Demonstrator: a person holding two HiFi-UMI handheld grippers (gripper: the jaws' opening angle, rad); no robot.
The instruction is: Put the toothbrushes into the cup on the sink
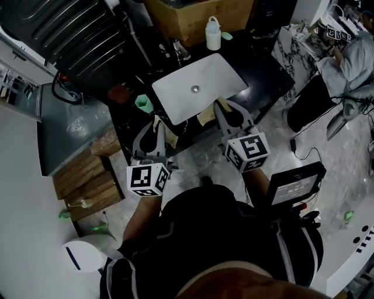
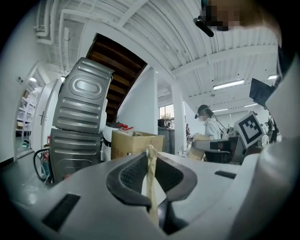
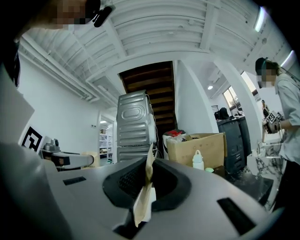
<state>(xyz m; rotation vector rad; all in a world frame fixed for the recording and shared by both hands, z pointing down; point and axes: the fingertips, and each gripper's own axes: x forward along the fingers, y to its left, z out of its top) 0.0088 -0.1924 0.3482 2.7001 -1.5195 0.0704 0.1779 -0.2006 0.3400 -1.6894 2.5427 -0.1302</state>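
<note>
A white rectangular sink (image 1: pixel 175 93) is set in a black counter. A small green cup (image 1: pixel 144 103) stands on the counter at the sink's left corner. I cannot make out any toothbrush in these views. My left gripper (image 1: pixel 156 124) hovers at the counter's front edge just below the cup. Its jaws are closed together, with only a beige strip (image 2: pixel 150 168) between them. My right gripper (image 1: pixel 221 108) is at the sink's front right edge, its jaws likewise closed on a beige strip (image 3: pixel 147 180). Both gripper views look up and over the counter, so the sink and cup are hidden there.
A white bottle (image 1: pixel 213 33) and a cardboard box (image 1: pixel 193 14) stand behind the sink. A ribbed grey appliance (image 1: pixel 76 29) fills the back left, and wooden boards (image 1: pixel 87 181) lie on the floor to the left. A black screen (image 1: pixel 295 184) is near my right arm. A person (image 1: pixel 350 58) works at the far right.
</note>
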